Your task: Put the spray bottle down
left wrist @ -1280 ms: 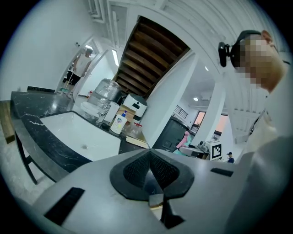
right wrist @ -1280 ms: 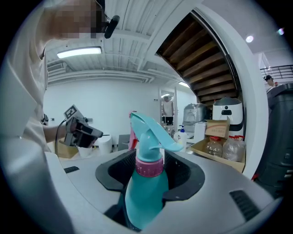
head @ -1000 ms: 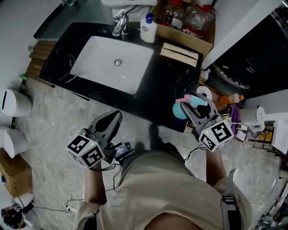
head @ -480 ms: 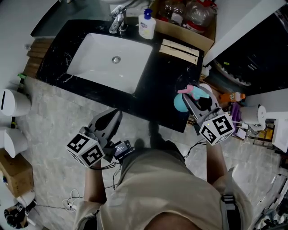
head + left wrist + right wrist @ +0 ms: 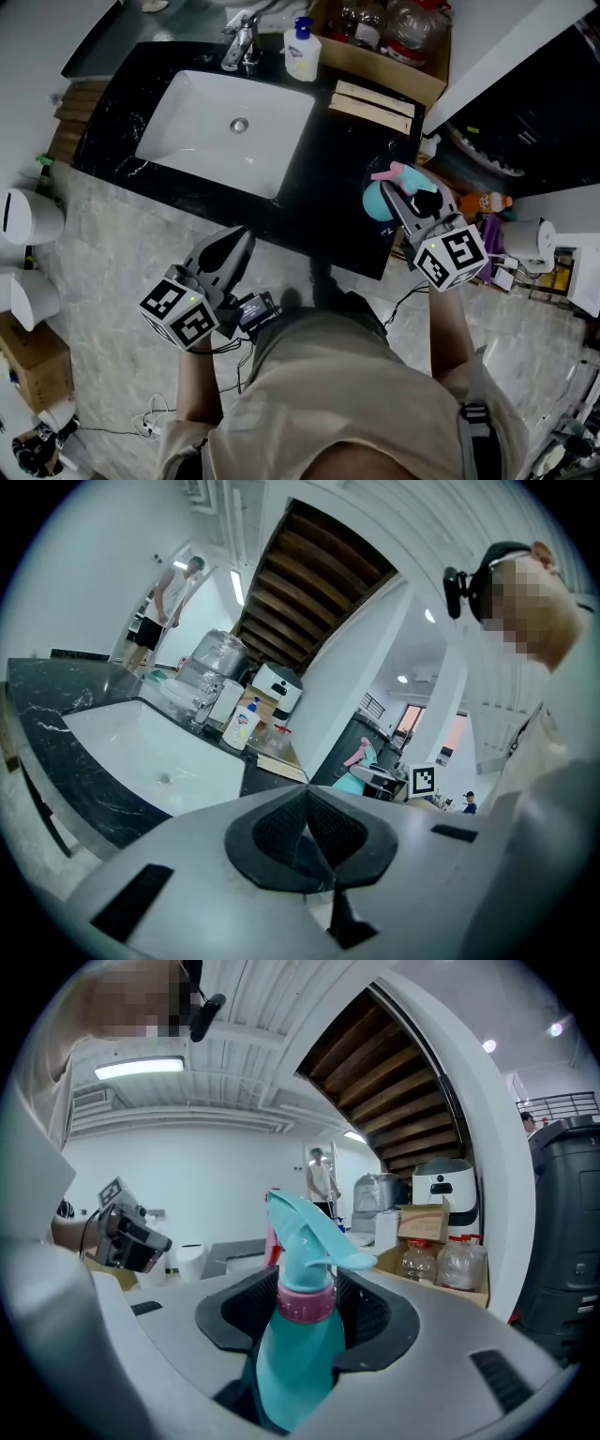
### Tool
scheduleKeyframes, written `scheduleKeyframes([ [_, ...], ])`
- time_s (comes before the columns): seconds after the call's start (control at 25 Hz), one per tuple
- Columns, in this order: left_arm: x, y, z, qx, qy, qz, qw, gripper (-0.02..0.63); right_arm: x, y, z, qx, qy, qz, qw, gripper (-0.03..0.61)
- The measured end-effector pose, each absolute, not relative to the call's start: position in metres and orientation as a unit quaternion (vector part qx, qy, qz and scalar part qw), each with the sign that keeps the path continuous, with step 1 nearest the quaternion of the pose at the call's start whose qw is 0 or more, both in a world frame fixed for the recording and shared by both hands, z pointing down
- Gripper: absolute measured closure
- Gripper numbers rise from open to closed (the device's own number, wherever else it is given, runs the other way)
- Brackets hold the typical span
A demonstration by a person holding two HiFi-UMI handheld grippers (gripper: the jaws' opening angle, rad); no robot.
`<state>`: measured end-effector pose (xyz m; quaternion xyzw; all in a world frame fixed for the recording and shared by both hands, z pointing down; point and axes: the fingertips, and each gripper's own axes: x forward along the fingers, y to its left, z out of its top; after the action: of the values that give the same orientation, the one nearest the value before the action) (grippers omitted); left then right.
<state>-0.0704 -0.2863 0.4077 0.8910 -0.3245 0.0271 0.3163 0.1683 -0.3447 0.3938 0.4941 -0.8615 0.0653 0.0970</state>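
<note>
Clamping the teal plastic spray bottle, the right claw holds it over the near-right edge of the black stone bench. Bare bench lies to its left. The left claw is clenched and empty, short of the near edge. At far right, a cardboard box holds clear plastic bottles.

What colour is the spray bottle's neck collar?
Pink collar on a teal spray bottle; clearest in the right gripper view.
</note>
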Motion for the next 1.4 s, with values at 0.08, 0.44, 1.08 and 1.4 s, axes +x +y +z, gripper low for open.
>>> scheduleKeyframes([
  [0.08,-0.069,-0.289,0.408,0.890,-0.326,0.028,0.318,0.603,0.170,-0.349,0.394,0.494,-0.861,0.064,0.098,0.380],
  [0.44,-0.064,-0.297,0.410,0.886,-0.333,0.033,0.320,0.603,0.181,-0.366,0.402,0.496,-0.860,0.062,0.100,0.380],
  [1.08,-0.048,-0.314,0.413,0.876,-0.353,0.045,0.325,0.603,0.196,-0.400,0.416,0.483,-0.867,0.066,0.101,0.380],
  [1.4,-0.039,-0.319,0.416,0.874,-0.357,0.055,0.326,0.603,0.204,-0.417,0.424,0.483,-0.867,0.058,0.103,0.380],
])
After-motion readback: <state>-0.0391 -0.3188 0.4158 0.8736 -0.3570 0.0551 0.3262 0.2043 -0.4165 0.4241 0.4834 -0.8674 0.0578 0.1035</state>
